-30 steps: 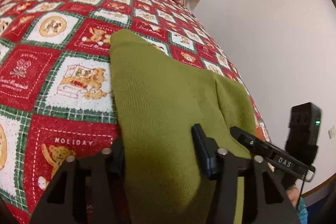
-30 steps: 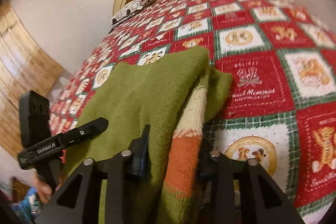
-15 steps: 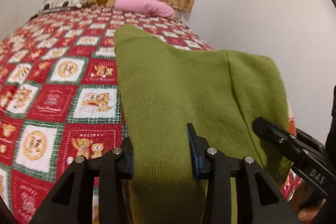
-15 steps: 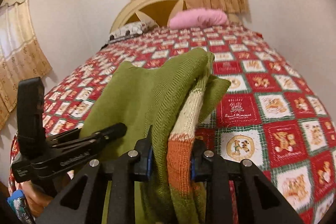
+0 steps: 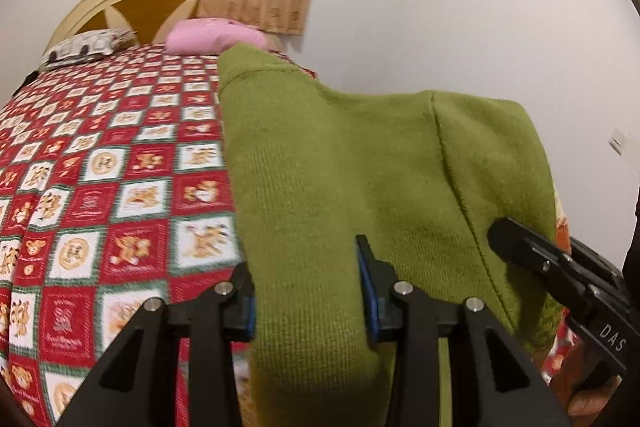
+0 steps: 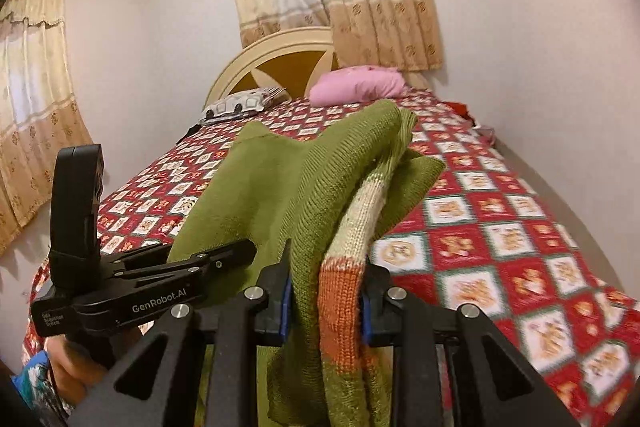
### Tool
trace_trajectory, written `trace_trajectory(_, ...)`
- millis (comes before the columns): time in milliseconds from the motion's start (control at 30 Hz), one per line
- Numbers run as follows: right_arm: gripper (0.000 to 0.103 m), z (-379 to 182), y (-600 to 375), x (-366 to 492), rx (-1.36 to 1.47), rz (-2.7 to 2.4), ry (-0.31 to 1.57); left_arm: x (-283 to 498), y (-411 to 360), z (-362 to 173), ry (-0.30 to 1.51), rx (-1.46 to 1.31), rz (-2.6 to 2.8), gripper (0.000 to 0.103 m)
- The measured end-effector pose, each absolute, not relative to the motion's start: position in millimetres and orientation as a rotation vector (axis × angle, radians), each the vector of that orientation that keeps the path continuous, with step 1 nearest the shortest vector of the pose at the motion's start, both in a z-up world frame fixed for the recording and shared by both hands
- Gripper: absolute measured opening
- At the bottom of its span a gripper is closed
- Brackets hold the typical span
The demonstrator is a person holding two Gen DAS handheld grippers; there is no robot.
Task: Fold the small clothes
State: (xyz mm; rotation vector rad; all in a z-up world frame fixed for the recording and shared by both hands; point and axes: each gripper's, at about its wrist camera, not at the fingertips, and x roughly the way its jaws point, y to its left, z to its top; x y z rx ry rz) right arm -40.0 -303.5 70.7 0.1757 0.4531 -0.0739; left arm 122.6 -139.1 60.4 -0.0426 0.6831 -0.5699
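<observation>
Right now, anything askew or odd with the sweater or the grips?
Mild oddity: the green sweater is held unevenly. The right gripper clamps a bunched wad that includes the cream-and-orange striped part, while the left gripper holds a smoother green fold. No damage visible; the quilt looks flat.

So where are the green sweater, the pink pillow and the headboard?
Sweater (image 5: 340, 167): left wrist view, on its plain green panel.
Pillow (image 6: 360, 85): right wrist view, on its middle.
Headboard (image 6: 288, 67): right wrist view, on its brown inset.
</observation>
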Motion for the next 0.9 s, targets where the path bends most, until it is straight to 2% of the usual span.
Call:
trace_trajectory(433,0.026,63.7,-361.4,-165.3,0.165,-0.292,0.477,60.1,-241.8,43.9,0.763,0.017,-0.801,0.040)
trace_trajectory(900,0.025,-15.0,-463.9,-127.9,0.300,-0.403,0.570,112.9,-337.8,-21.6,0.866,0.096,-0.741,0.040)
